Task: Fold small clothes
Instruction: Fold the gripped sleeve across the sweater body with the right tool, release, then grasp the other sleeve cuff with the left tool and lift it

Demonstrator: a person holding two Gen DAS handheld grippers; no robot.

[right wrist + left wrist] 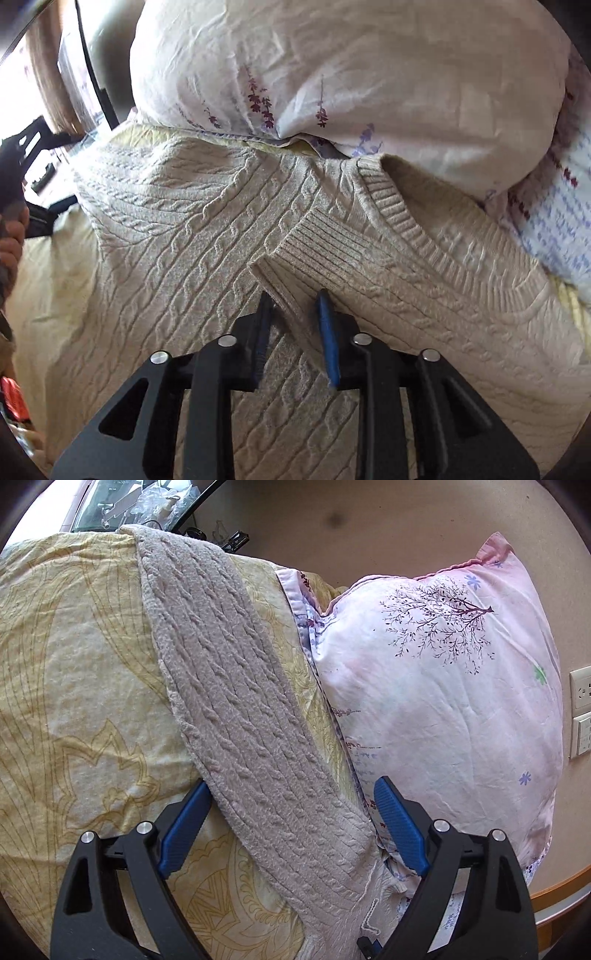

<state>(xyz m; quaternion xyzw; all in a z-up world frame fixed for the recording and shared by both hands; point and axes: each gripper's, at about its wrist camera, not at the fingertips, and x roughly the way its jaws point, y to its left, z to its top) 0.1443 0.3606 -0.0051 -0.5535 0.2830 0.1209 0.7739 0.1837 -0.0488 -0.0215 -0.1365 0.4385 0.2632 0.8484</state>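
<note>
The left gripper (291, 834) stands wide open, its blue pads on either side of a long strip of the beige cable-knit sweater (236, 709) without pressing it. That strip runs away from the gripper across the yellow patterned bedspread (74, 686). Just beyond the right-hand pad lies a pink flowered pillow (443, 709).

The right gripper (295, 321) is clamped on the sweater's ribbed cuff (314, 247), the fold of knit pinched between its pads. The body of the sweater spreads beneath and ahead of it, ribbed collar (399, 206) just past the cuff, with the pillow beyond. No containers show.
</note>
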